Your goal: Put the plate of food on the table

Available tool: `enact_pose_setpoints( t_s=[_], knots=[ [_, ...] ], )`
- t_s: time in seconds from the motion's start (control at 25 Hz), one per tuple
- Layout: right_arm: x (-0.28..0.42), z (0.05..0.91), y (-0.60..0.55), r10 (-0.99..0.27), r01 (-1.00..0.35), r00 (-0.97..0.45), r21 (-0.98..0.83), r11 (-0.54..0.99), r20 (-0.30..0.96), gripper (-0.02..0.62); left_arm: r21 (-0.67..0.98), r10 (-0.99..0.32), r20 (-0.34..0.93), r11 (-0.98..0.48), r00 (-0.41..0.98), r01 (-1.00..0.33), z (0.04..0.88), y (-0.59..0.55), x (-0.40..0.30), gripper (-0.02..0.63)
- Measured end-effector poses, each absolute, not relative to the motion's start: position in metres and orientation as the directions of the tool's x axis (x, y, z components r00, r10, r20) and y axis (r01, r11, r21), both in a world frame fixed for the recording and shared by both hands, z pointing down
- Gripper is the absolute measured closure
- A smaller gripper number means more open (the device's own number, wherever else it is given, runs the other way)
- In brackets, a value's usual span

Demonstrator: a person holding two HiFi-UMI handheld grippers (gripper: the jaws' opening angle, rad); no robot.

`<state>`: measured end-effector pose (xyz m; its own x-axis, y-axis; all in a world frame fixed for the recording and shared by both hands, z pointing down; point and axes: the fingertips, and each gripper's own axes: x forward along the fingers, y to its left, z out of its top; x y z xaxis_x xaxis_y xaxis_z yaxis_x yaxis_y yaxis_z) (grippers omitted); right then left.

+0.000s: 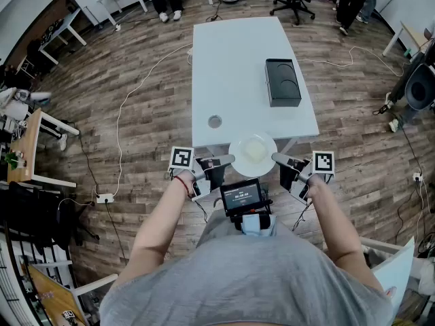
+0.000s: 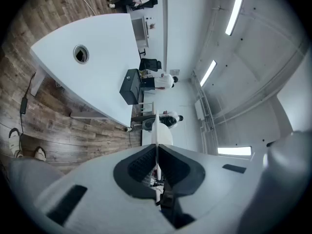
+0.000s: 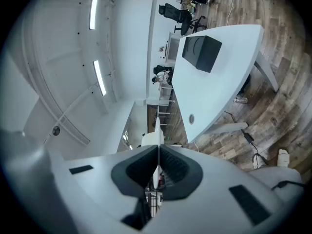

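Note:
A white plate (image 1: pixel 253 154) with pale food on it hangs over the near edge of the white table (image 1: pixel 231 60), held between both grippers. My left gripper (image 1: pixel 229 159) is shut on the plate's left rim and my right gripper (image 1: pixel 276 157) is shut on its right rim. In the left gripper view the plate (image 2: pixel 157 134) shows edge-on as a thin white sliver clamped by the left gripper (image 2: pixel 157 165). The right gripper view shows the same thin plate edge (image 3: pixel 158 130) pinched in the right gripper (image 3: pixel 158 168).
A black box (image 1: pixel 282 81) lies on the table's right side. A round cable hole (image 1: pixel 215 121) sits near the table's front left. Cables run over the wooden floor. Chairs and people stand at the far end, with desks to the left.

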<state>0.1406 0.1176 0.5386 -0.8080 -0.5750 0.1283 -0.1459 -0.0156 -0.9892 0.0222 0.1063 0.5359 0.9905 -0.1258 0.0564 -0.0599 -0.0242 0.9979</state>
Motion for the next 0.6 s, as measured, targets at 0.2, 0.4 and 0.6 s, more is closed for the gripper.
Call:
enact_pose_setpoints(
  t_s=[0.2, 0.4, 0.6],
  knots=[
    [0.1414, 0.5416, 0.1167, -0.571, -0.16, -0.809, -0.987, -0.013, 0.139, 0.558, 0.998, -0.123, 0.054, -0.027, 0.991, -0.058, 0.5364, 0.1047, 0.0221, 0.575],
    [0.1411, 0.5369, 0.1114, -0.581, -0.107, -0.81, -0.994, 0.016, 0.078, 0.555, 0.998, -0.126, 0.053, -0.025, 0.991, -0.056, 0.5388, 0.1038, 0.0212, 0.574],
    [0.1395, 0.5386, 0.1092, -0.57, -0.117, -0.816, -0.993, 0.003, 0.095, 0.555, 0.998, -0.133, 0.054, -0.024, 0.99, -0.057, 0.5405, 0.1023, 0.0202, 0.574]
  ],
)
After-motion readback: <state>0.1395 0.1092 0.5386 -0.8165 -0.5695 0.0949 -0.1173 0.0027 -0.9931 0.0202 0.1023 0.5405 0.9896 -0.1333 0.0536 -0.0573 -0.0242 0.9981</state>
